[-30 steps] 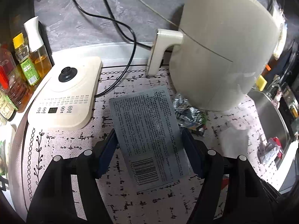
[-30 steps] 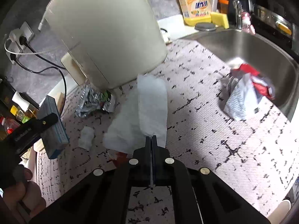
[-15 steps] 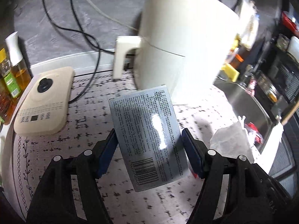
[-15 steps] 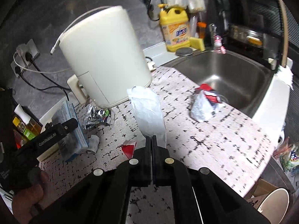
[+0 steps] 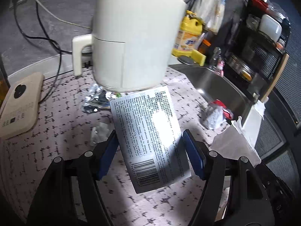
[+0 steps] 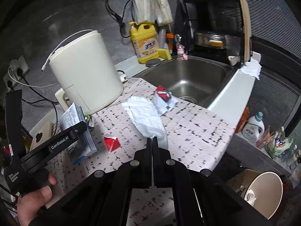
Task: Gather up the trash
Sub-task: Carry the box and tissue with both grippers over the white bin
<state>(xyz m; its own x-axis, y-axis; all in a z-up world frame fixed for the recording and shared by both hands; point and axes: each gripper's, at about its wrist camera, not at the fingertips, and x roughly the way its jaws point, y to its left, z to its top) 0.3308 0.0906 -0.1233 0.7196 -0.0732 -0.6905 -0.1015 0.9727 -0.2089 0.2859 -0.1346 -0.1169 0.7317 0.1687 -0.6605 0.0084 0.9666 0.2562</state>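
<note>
Left tongs: clamp the medicine box across its width, lifted before the air fryer.
Right tongs: pressed together, pinching the white wrapper, apparently bound for disposal.

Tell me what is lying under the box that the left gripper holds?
Below the box lies the patterned mat. A crumpled foil wrapper and a white scrap show at its edge. What lies directly beneath is covered.
</note>
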